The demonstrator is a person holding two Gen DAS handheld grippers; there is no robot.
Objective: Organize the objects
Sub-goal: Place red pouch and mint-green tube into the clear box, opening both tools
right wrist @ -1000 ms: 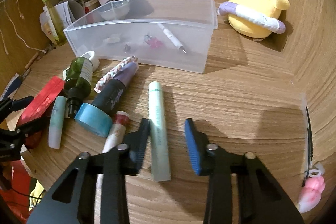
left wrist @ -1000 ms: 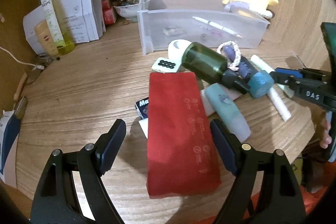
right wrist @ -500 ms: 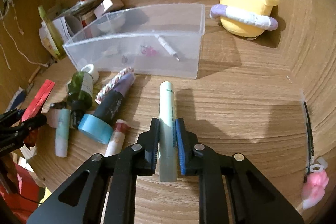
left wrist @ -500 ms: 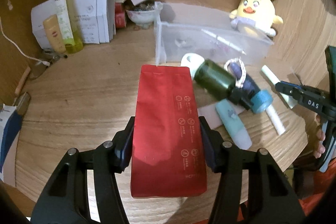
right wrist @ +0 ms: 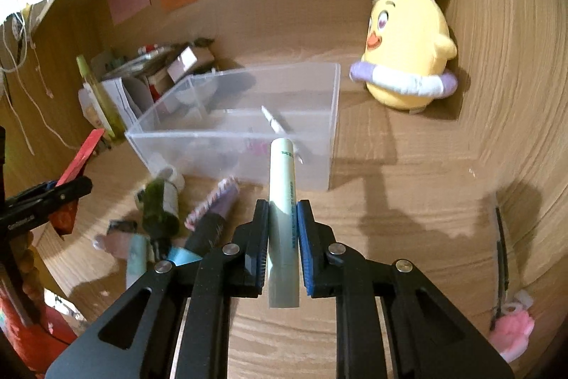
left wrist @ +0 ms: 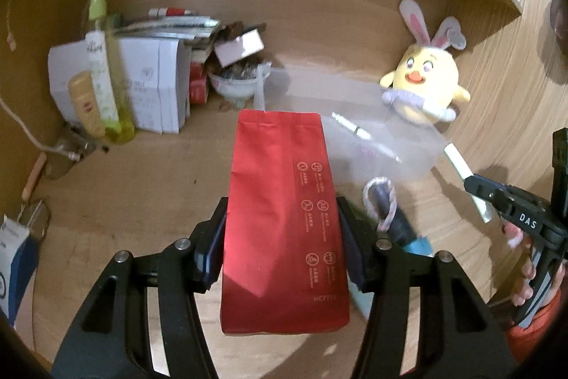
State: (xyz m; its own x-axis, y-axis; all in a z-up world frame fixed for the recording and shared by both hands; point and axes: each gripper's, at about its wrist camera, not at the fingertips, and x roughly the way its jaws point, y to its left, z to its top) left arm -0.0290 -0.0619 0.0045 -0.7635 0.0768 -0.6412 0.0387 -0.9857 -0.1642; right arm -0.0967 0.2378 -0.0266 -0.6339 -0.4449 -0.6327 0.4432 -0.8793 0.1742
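Observation:
My left gripper (left wrist: 282, 237) is shut on a red foil pouch (left wrist: 280, 208) and holds it lifted above the desk, pointing toward the clear plastic bin (left wrist: 408, 144). My right gripper (right wrist: 282, 237) is shut on a pale green tube (right wrist: 282, 201) and holds it raised in front of the same bin (right wrist: 319, 126). A white pen (right wrist: 275, 123) lies in the bin. A dark green bottle (right wrist: 158, 205), a purple tube with a braided loop (right wrist: 216, 205) and a blue tape roll (right wrist: 181, 254) lie in a heap on the desk, left of the right gripper.
A yellow plush chick (right wrist: 408, 59) sits at the back right corner. White boxes, a bowl and a green spray bottle (left wrist: 103, 66) crowd the back left. A pink clip (right wrist: 513, 336) lies at the right. Wooden walls enclose the desk at back and right.
Both grippers have lifted their loads off the desk. The red pouch and the green tube have risen and moved toward the bin.

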